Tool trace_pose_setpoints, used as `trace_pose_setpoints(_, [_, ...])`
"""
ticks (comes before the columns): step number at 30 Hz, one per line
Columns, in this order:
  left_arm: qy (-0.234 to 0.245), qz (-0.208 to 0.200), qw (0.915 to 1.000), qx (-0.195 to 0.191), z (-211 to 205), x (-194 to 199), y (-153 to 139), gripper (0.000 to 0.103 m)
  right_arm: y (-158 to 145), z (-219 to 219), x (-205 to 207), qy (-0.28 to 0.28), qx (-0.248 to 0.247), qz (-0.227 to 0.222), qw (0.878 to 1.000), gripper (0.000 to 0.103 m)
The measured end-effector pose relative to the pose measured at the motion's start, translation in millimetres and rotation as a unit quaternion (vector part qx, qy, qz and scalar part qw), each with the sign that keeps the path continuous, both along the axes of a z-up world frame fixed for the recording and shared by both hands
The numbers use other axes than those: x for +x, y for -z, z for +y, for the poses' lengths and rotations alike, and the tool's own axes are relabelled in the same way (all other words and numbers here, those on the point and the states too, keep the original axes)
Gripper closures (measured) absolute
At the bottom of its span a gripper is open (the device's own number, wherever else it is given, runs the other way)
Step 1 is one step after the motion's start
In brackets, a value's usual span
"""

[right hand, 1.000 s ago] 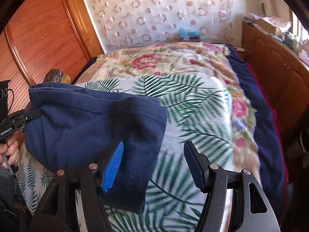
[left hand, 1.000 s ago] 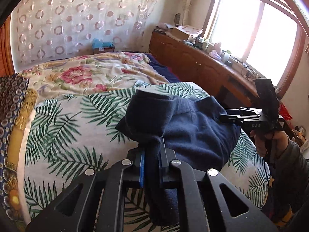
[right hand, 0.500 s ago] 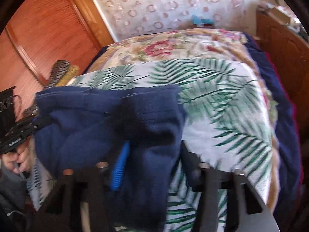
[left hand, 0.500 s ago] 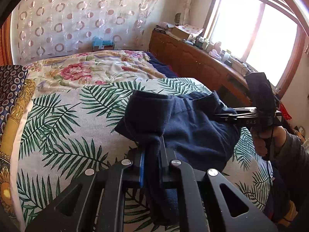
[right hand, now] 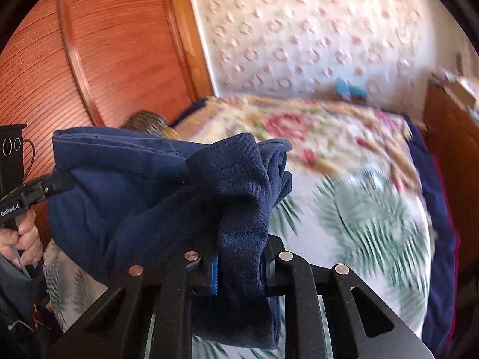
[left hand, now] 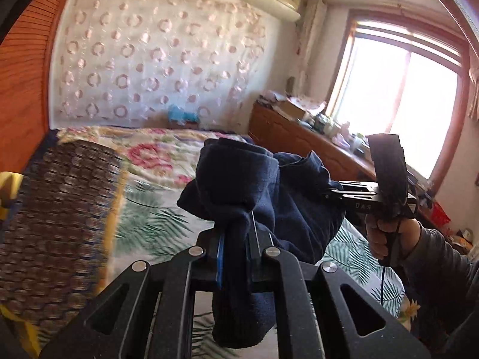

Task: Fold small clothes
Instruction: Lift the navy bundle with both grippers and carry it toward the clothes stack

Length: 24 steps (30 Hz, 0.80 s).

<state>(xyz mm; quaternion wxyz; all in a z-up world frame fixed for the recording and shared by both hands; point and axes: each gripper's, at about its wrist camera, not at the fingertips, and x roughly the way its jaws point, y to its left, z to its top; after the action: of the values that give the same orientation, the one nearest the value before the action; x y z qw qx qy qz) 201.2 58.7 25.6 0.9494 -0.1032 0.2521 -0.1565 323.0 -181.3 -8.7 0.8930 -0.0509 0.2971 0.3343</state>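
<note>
Two black handheld grippers, left gripper [left hand: 236,239] and right gripper [right hand: 239,257], clamp a soft, light navy fleece garment [left hand: 269,197] mid-frame; its limp edges suit pinching.

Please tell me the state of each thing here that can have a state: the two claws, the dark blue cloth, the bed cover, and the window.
Left claw: shut on the navy garment.
Right claw: shut on the navy garment.
Navy garment: bunched, lifted off the bed, hanging between both claws.
Palm-leaf bedspread: spread over the bed.
Window: bright with daylight; open or closed, cannot tell.
</note>
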Motion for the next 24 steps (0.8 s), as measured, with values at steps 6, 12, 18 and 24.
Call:
trace_pose_setpoints(6, [-0.097,-0.035,0.9947,0.001,77.1,-28.6,-14.5,0.092,-41.0,109.7,19.3,-0.074,-0.023,-0.058,0.995,0.084])
trace_pose_setpoints(12, [-0.158,-0.026,0.9866,-0.032,137.5,-40.5,3.7,0.092,-49.0,211.4,55.3,-0.128,-0.068,-0.102,0.984,0.084])
trace_pose_setpoints(18, [-0.175,0.006,0.9834,-0.047,156.1,-39.6,37.3,0.092,-29.7,302.6,89.8,-0.171,-0.133,-0.131,0.967,0.085])
trace_pose_setpoints(24, [-0.194,0.03,0.9797,-0.039,170.3,-44.5,55.3,0.092,-10.0,365.5,120.7,-0.198,-0.158,-0.128,0.959,0.085])
